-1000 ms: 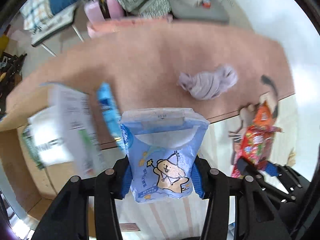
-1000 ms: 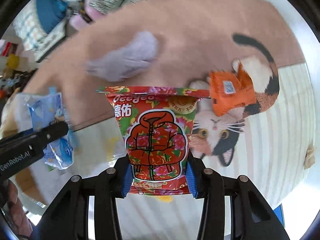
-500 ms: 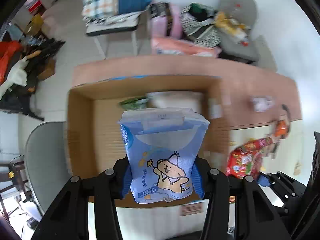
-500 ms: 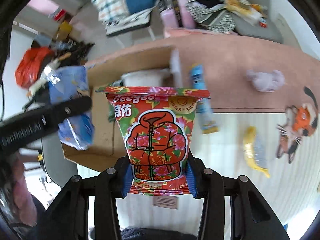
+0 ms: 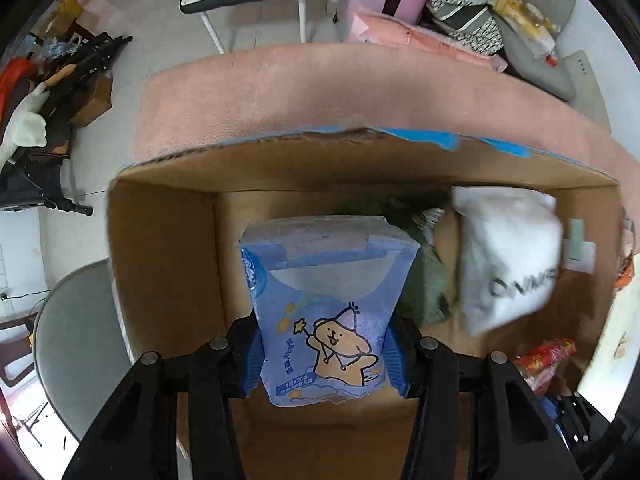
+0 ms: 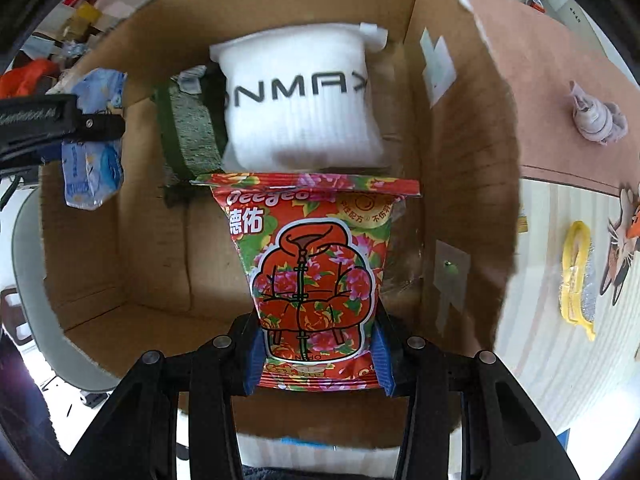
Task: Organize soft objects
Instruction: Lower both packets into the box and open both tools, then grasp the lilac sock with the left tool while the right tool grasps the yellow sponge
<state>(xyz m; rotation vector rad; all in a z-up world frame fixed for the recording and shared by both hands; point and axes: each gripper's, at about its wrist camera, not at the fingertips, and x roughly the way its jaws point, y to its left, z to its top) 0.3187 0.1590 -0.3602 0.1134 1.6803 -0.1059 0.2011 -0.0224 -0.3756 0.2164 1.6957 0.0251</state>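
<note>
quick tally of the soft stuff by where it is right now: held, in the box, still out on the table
Held in grippers: 2, blue tissue pack and red floral pack
In the cardboard box: 2, white sock bundle and green-grey cloth
On the table: 2, lilac cloth and yellow pouch
Total: 6

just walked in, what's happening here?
A person is packing soft goods into a cardboard box, one gripper in each hand. The left gripper is clamped on a blue tissue pack and the right gripper on a red floral pack; both packs are held over the open box. A white bag and a green item already lie inside. A lilac cloth and a yellow item sit outside the box.
</note>
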